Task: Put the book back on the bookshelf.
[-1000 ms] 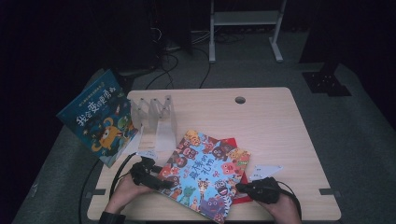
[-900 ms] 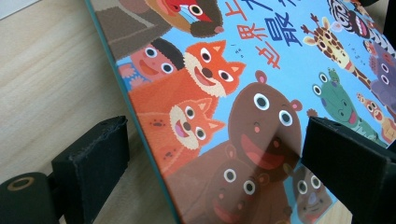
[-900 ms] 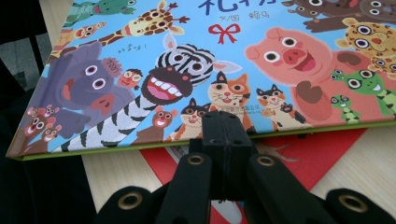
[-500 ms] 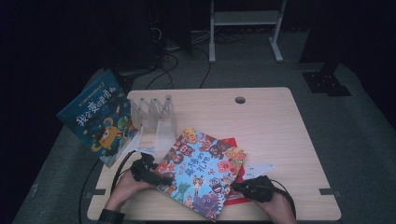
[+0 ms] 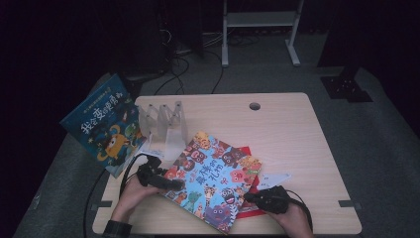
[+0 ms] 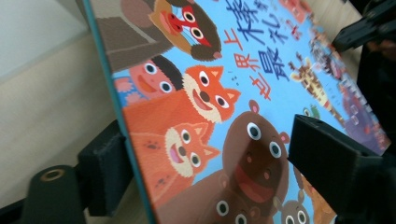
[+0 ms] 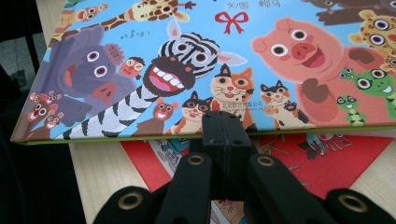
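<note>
A colourful animal picture book (image 5: 213,181) lies askew at the table's front, partly over a red book (image 5: 247,213). My left gripper (image 5: 173,184) is at its left edge. In the left gripper view its jaws (image 6: 205,149) straddle that edge, one behind the book and one over the cover (image 6: 243,74). They have just been closing and stand apart from the cover. My right gripper (image 5: 250,197) is shut with nothing between its jaws. In the right gripper view its tips (image 7: 226,123) touch the book's near edge (image 7: 140,135), above the red book (image 7: 336,163).
A blue picture book (image 5: 106,126) leans off the table's left side. A clear plastic book stand (image 5: 163,121) sits behind the left hand. A white paper scrap (image 5: 275,179) lies by the right hand. The wooden table (image 5: 287,134) has a cable hole (image 5: 254,106) at the back.
The right gripper has edged a little left along the book's near edge, and the book has shifted slightly with it. The left hand has stayed put.
</note>
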Demonstrator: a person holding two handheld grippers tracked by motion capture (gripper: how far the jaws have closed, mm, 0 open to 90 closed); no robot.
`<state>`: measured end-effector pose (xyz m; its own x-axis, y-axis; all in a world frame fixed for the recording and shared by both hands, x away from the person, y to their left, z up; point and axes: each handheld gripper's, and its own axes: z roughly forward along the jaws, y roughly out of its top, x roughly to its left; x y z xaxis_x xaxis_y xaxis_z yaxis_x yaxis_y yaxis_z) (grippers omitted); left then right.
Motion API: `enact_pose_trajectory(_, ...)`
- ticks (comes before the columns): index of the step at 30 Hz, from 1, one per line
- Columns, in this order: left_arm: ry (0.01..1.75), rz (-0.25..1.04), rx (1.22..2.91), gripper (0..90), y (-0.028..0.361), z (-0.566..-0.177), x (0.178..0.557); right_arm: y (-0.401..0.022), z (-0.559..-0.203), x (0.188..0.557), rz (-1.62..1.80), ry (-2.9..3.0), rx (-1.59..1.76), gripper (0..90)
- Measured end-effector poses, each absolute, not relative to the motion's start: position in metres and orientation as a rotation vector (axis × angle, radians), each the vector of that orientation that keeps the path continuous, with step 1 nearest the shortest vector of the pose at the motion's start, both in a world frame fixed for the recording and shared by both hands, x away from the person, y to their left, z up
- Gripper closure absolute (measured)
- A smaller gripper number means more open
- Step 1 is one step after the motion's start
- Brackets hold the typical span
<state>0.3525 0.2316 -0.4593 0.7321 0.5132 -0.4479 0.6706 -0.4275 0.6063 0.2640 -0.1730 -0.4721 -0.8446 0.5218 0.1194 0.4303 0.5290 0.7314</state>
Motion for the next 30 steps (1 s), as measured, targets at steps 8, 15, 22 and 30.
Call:
enact_pose_trajectory(8,0.832,-0.2,2.082,29.8,0.231,-0.423,0.359,-0.171,-0.472,0.268,1.238,2.64,0.823,89.2)
enact_pose_trajectory(15,0.808,-0.148,2.071,37.5,0.226,-0.397,0.365,-0.169,-0.474,0.271,1.253,2.639,0.818,89.2)
enact_pose_trajectory(22,0.8,-0.117,2.079,45.1,0.221,-0.377,0.371,-0.161,-0.474,0.277,1.253,2.645,0.8,89.2)
enact_pose_trajectory(30,0.791,-0.115,2.13,52.1,0.207,-0.374,0.376,-0.149,-0.472,0.282,1.272,2.649,0.762,89.3)
